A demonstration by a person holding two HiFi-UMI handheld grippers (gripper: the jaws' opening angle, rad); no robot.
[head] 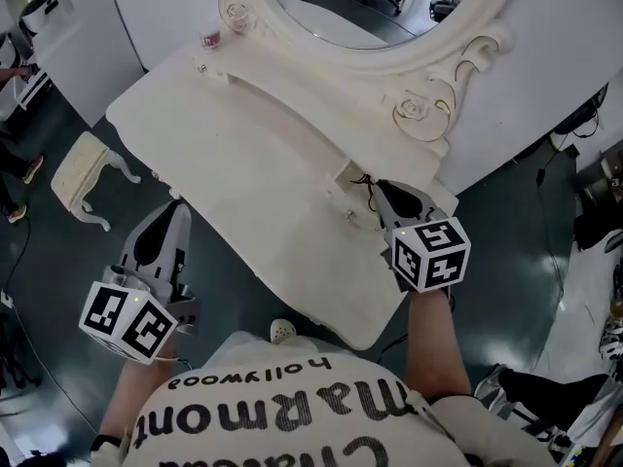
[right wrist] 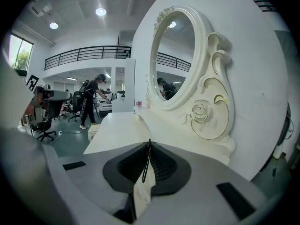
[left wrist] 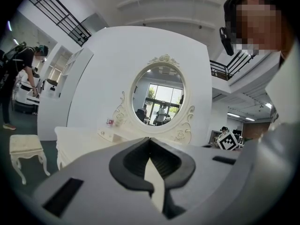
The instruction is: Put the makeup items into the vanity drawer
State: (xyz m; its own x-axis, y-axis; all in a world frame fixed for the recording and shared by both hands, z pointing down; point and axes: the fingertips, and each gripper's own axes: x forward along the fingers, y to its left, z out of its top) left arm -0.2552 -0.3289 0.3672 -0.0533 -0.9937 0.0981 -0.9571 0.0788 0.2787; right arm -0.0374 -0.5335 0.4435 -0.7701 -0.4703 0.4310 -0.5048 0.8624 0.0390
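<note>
The white vanity table (head: pixel 243 163) with its oval mirror (head: pixel 389 8) fills the middle of the head view. My right gripper (head: pixel 382 187) hovers over the table's right end, beside a small drawer front with a knob (head: pixel 348 216). It is shut on a thin black loop (right wrist: pixel 146 162) that hangs from the jaw tips (head: pixel 367 185). My left gripper (head: pixel 175 206) is off the table's front left edge, shut with nothing in it (left wrist: pixel 150 140). A small pink-labelled jar (head: pixel 209 39) stands on the back shelf at the left (left wrist: pixel 110 122) (right wrist: pixel 138 104).
A white padded stool (head: pixel 88 173) (left wrist: pixel 26 146) stands on the dark floor left of the table. A second knob (head: pixel 202 66) sits at the shelf's left end. People stand far off (left wrist: pixel 14 78) (right wrist: pixel 93 97), and an office chair (right wrist: pixel 44 123) is in the room.
</note>
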